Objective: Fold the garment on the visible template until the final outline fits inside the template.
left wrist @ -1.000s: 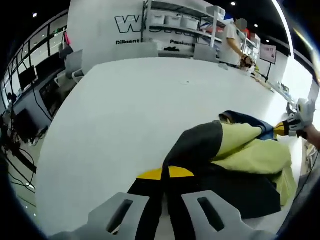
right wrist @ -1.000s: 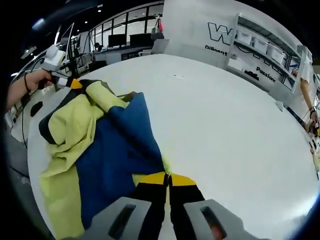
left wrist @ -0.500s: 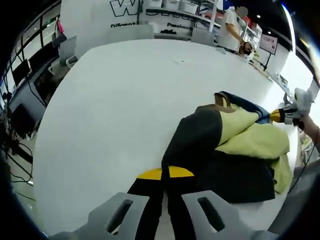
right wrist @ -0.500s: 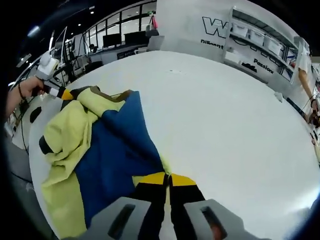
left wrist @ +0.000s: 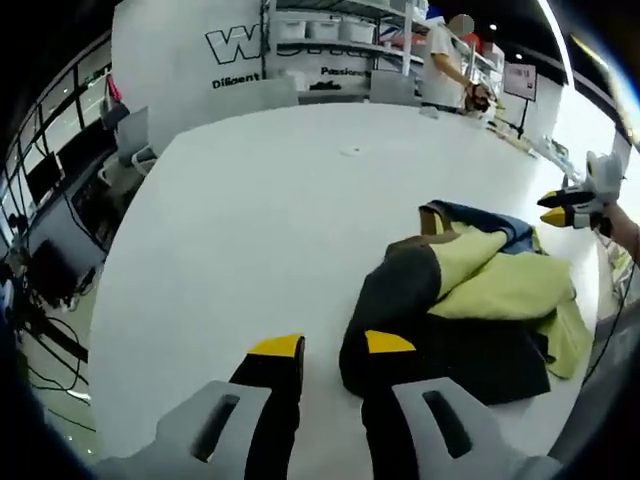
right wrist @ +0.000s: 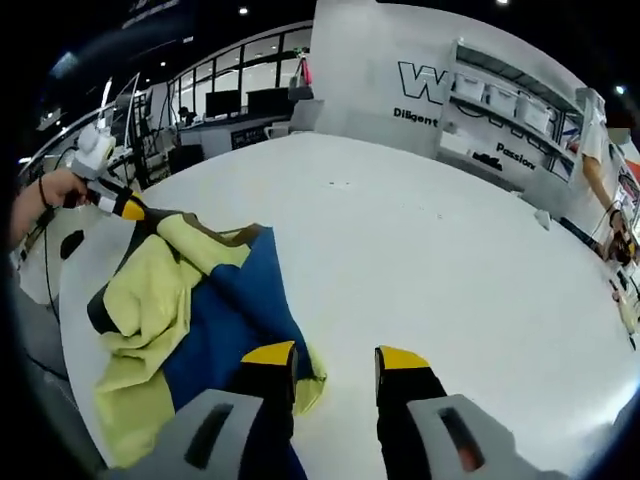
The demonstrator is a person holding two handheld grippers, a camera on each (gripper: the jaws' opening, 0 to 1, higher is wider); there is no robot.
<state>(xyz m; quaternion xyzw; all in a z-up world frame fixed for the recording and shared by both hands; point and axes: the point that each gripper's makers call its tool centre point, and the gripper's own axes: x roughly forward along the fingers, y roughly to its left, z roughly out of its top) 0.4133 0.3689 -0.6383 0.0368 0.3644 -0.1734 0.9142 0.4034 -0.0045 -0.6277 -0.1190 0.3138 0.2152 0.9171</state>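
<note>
The garment (left wrist: pixel 470 300) lies crumpled on the white table (left wrist: pixel 250 220), with black, pale yellow-green and blue panels. My left gripper (left wrist: pixel 333 345) is open, its yellow-tipped jaws apart at the garment's black edge and holding nothing. In the left gripper view the right gripper (left wrist: pixel 572 205) hangs beyond the garment's far side, in a hand. In the right gripper view the garment (right wrist: pixel 200 300) spreads to the left, blue and yellow-green. My right gripper (right wrist: pixel 335 356) is open above its near corner, free of the cloth. The left gripper (right wrist: pixel 112 197) shows at the far left, in a hand.
The table (right wrist: pixel 450 280) stretches wide and white past the garment. A person (left wrist: pixel 445 65) stands at the far edge by shelves (left wrist: pixel 340 30) with white boxes. Desks with monitors (left wrist: pixel 50 170) lie off the table's left side.
Both grippers have opened and let go of the garment. The cloth has dropped onto the table in a looser heap, and both grippers have pulled slightly away from it.
</note>
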